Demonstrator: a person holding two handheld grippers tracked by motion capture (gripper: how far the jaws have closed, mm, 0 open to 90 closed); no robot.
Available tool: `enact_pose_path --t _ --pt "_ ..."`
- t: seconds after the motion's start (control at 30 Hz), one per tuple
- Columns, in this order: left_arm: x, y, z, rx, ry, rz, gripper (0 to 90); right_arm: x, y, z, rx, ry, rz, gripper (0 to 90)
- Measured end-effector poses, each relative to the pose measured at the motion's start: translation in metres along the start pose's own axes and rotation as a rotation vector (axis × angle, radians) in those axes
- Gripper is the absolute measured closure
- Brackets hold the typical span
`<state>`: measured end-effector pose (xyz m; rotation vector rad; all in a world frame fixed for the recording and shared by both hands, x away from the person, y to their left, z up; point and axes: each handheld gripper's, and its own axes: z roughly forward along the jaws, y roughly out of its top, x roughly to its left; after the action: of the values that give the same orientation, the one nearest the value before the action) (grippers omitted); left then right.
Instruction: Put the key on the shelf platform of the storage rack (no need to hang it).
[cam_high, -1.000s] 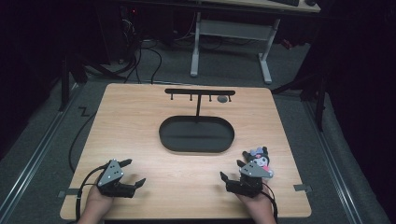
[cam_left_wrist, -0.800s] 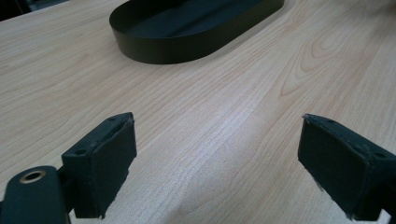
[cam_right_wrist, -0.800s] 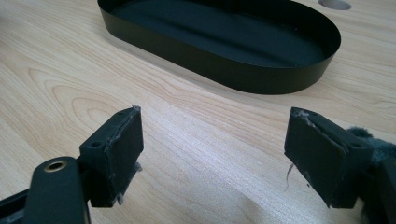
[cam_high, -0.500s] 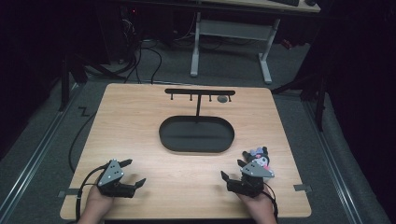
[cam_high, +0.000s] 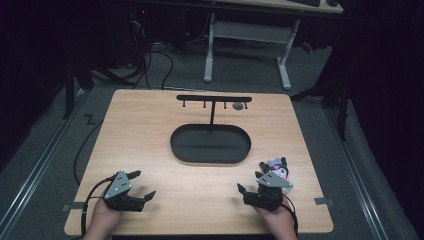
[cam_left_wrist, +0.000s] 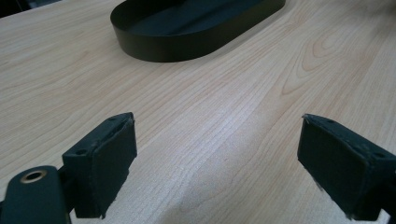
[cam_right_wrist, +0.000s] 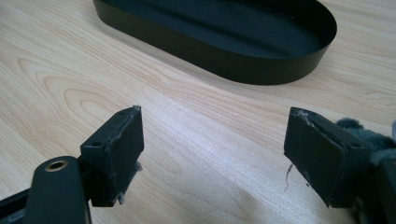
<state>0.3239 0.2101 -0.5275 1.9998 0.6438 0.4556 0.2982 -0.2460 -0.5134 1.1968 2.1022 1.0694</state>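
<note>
I rest both tools on the table: left tool (cam_high: 140, 185) spread and empty, right tool (cam_high: 250, 184) spread too. The plush toy (cam_high: 276, 168) lies just beside its outer jaw, ungripped, ready for pickup.

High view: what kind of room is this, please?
Probably a lab or workshop set up for recording. A wooden table stands on grey floor with a black tray at its centre, cables run behind it, and a desk frame stands in the dark background.
</note>
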Motion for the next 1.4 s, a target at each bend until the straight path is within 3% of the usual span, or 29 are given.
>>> enact_pose_path --t 0.27,0.53,0.8,0.9,1.03,1.27,1.4 --pt "-0.001 0.000 0.000 0.002 0.003 0.001 12.2 0.001 0.001 0.003 0.065 0.019 -0.004 20.1" --pt "-0.004 0.000 0.000 0.010 0.012 0.012 12.2 0.008 0.010 0.005 0.110 0.062 -0.038 19.8" --pt "-0.002 0.002 -0.004 -0.025 0.026 0.008 11.7 0.001 0.019 0.006 0.251 0.061 -0.012 21.9" --pt "-0.002 0.005 -0.002 -0.031 0.026 0.030 11.7 0.002 0.023 0.010 0.301 0.041 -0.007 23.0" --pt "-0.001 0.007 0.001 -0.031 0.024 0.045 11.7 0.002 0.028 0.012 0.324 0.042 0.009 26.3" --pt "0.002 0.011 0.008 -0.041 0.021 0.055 12.0 0.008 0.038 0.021 0.419 0.040 -0.028 26.2" --pt "0.003 0.012 0.009 -0.040 0.025 0.057 12.0 0.011 0.044 0.020 0.443 0.031 -0.039 25.9"
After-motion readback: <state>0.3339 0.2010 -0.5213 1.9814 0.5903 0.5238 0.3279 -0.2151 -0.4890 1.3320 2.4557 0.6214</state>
